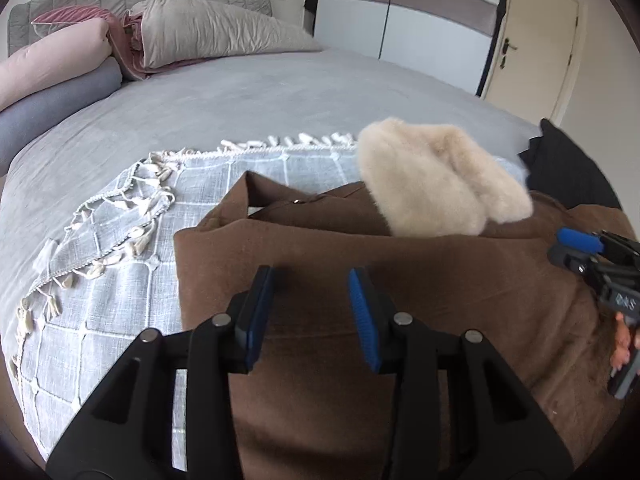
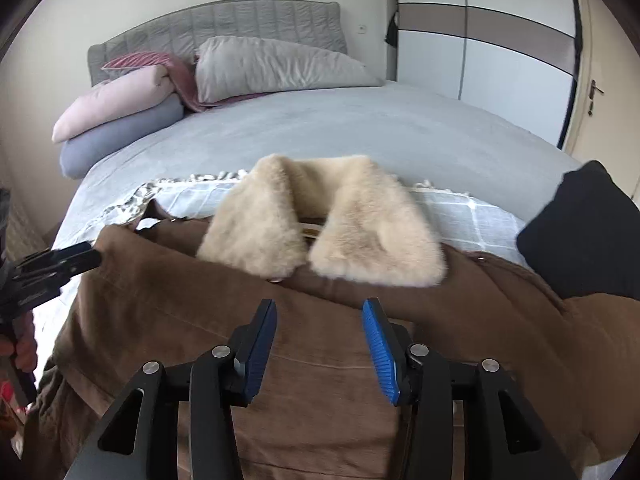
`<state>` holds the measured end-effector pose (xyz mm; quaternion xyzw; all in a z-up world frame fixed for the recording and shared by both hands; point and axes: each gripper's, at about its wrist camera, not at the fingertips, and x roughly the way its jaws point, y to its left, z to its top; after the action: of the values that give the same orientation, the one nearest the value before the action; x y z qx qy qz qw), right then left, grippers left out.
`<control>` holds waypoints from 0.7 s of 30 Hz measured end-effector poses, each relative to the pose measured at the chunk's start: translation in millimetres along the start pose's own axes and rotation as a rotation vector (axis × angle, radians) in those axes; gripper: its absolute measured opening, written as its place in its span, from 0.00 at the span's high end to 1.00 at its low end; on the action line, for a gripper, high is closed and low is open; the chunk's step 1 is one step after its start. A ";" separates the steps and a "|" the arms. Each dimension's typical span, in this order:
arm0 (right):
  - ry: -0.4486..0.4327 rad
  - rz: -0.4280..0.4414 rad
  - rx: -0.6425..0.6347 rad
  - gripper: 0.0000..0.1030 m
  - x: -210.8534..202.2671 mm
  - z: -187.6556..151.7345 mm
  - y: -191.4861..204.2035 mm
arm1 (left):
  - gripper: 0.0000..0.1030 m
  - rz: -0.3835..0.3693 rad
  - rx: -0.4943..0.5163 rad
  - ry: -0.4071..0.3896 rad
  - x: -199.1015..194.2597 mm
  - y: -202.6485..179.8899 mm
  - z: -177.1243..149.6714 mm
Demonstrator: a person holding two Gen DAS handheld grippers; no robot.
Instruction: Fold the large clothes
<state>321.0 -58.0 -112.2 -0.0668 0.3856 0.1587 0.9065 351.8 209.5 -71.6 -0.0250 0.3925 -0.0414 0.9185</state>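
Note:
A brown coat (image 1: 400, 280) with a cream fur collar (image 1: 436, 184) lies on a pale checked throw (image 1: 112, 272) on the bed. It also shows in the right wrist view (image 2: 340, 344), collar (image 2: 328, 224) spread at the far end. My left gripper (image 1: 312, 280) is open and empty, just above the coat's near left part. My right gripper (image 2: 320, 312) is open and empty above the coat's middle, short of the collar. Each gripper shows at the edge of the other's view: the right one (image 1: 592, 256), the left one (image 2: 64, 260).
The bed has a grey cover (image 1: 280, 96), with pillows and rolled bedding (image 1: 80, 56) at the headboard. A black garment (image 2: 588, 232) lies at the coat's right. A wardrobe (image 1: 420, 12) and a door (image 1: 532, 40) stand beyond the bed.

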 end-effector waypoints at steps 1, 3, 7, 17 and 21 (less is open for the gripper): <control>0.022 0.012 -0.021 0.53 11.3 -5.5 8.7 | 0.61 0.055 -0.001 0.026 15.4 5.7 -2.3; 0.093 0.001 -0.075 0.53 38.9 -21.1 20.2 | 0.69 0.104 -0.018 0.066 42.4 22.6 -9.8; 0.092 0.031 -0.026 0.53 48.4 -42.0 -3.5 | 0.75 0.075 -0.066 0.040 43.0 35.3 -7.6; 0.095 0.102 -0.037 0.40 -19.6 -73.6 -12.7 | 0.28 -0.084 -0.087 -0.021 -40.6 -0.5 -49.4; 0.174 0.008 -0.010 0.38 -16.6 -100.9 -27.0 | 0.28 -0.057 -0.028 0.088 -40.3 -15.3 -90.5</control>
<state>250.9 -112.0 -170.3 -0.0834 0.4623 0.1578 0.8686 257.7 197.0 -104.0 -0.0469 0.4322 -0.0630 0.8983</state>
